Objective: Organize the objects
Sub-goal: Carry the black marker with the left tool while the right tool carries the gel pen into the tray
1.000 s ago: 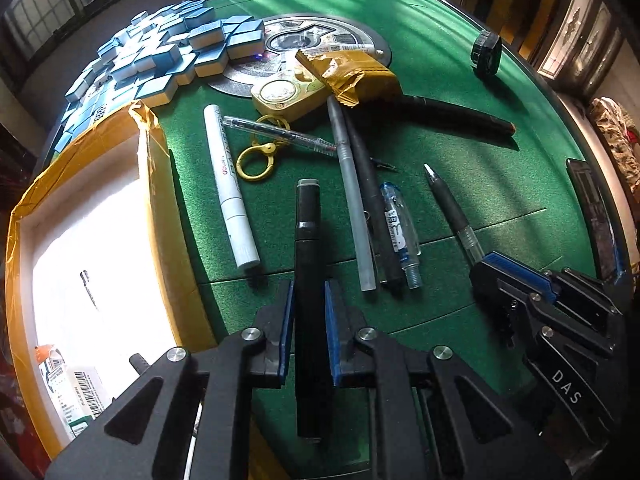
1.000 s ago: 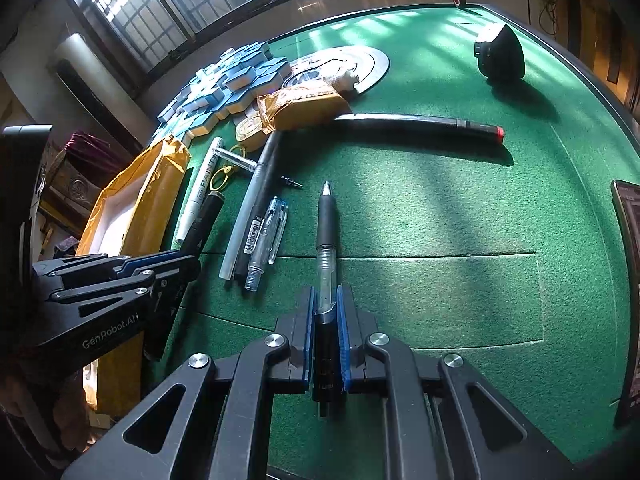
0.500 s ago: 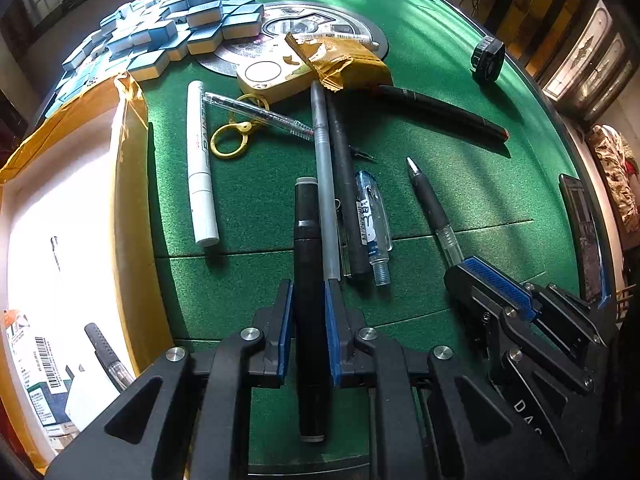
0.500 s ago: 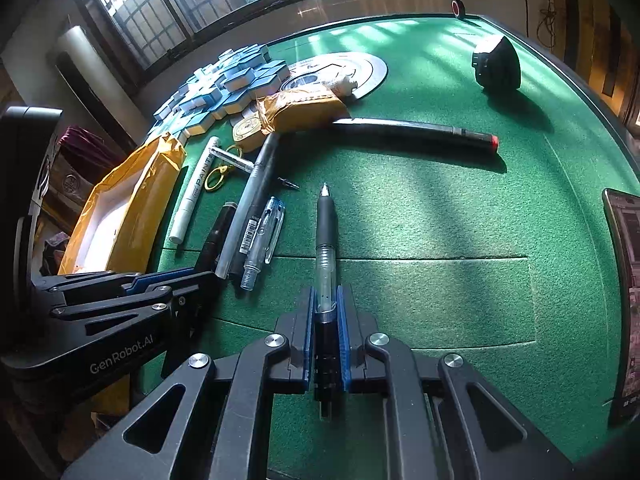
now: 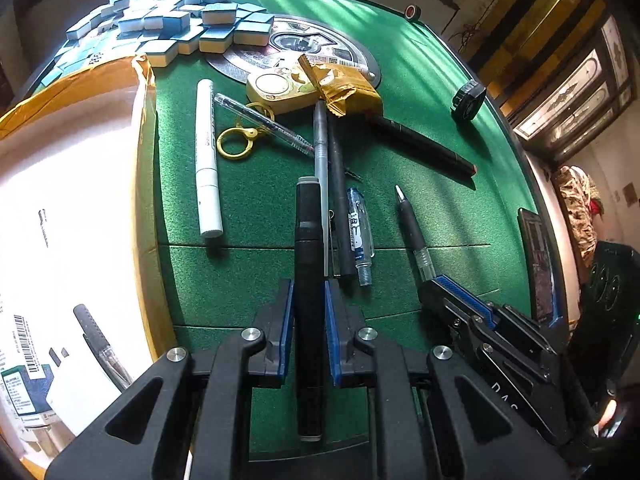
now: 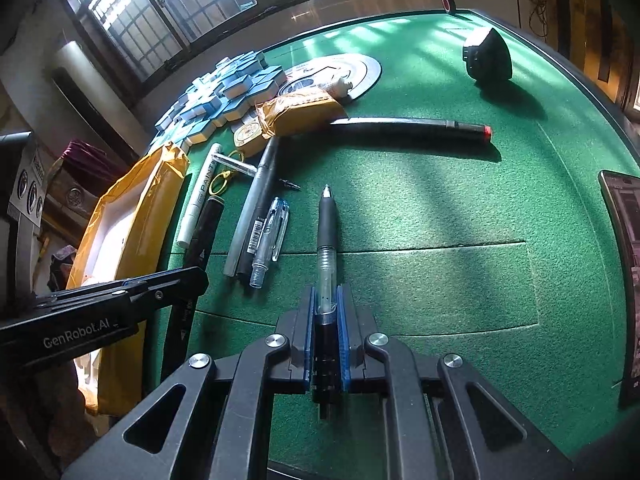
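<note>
My left gripper [image 5: 308, 292] is shut on a thick black marker [image 5: 308, 248] and holds it lengthwise above the green felt table [image 5: 256, 184], right of an open cardboard box [image 5: 72, 208]. The marker also shows in the right wrist view [image 6: 202, 236]. My right gripper [image 6: 327, 300] is shut on a black gel pen [image 6: 327, 228] with a clear barrel, tip pointing away; it also shows in the left wrist view [image 5: 412, 232]. A white paint marker [image 5: 207, 160], a grey pen [image 5: 321, 168], a black pen [image 5: 340, 200] and a clear blue pen [image 5: 359, 236] lie on the felt.
The box holds a pen [image 5: 100, 344] and labelled packets. Blue mahjong tiles [image 5: 180, 20], a round disc [image 5: 304, 48], a tan packet [image 5: 340, 88], a yellow case [image 5: 280, 92] with key ring [image 5: 236, 142], a long black marker [image 6: 408, 126] and a tape measure [image 5: 468, 100] lie farther back. A phone [image 5: 538, 264] lies at the right edge.
Both grippers have stayed shut on their pens. The left gripper with the black marker has swung away from the box, toward the table's middle. The right gripper has barely moved.
</note>
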`<state>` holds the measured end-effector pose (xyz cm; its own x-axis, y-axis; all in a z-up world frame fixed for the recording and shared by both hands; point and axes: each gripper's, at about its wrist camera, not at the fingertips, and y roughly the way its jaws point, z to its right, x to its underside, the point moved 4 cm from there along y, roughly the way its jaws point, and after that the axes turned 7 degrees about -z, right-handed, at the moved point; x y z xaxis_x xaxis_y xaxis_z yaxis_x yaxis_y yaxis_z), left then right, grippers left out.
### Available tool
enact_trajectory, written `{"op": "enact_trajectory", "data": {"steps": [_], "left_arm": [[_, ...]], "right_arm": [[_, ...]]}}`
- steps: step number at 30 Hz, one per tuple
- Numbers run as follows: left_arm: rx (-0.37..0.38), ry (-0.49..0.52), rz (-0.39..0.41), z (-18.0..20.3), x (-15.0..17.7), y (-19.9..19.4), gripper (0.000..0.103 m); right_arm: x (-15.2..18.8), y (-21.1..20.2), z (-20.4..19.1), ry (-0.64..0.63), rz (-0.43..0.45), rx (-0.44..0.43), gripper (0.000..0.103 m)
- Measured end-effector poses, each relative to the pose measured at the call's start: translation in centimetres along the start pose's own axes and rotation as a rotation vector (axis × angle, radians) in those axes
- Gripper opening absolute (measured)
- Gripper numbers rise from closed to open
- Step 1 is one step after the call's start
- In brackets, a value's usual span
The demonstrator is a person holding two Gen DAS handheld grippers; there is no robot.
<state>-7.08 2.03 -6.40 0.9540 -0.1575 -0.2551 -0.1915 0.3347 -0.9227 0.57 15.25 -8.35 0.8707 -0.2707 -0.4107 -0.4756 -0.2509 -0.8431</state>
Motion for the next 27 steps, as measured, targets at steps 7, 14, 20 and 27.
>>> {"op": "enact_trajectory", "data": {"steps": [7,14,20,27], "left_arm": [[0.149,-0.087,0.015,-1.8,0.8,-3.0,0.012],[0.223,-0.173,0.101,-5.7,1.5,-8.5,0.012],[0.158,-0.349,0.235,-11.8,0.9,-11.0,0.012],[0.087,-0.51,0.236,-16.6,-0.1,-8.1,0.012]], "right_arm": [[-0.4,-2.3,-2.5,-0.025,0.071,-0.075,0.01],[0.0,-3.2,-7.6,-0.132,0.076,-0.199,0.01],[0.1,-2.3,-11.1,-0.191,0.051,-0.247,0.01],[-0.1,-1.1,-14.6,-0.261,0.029,-0.264,0.01]]}}
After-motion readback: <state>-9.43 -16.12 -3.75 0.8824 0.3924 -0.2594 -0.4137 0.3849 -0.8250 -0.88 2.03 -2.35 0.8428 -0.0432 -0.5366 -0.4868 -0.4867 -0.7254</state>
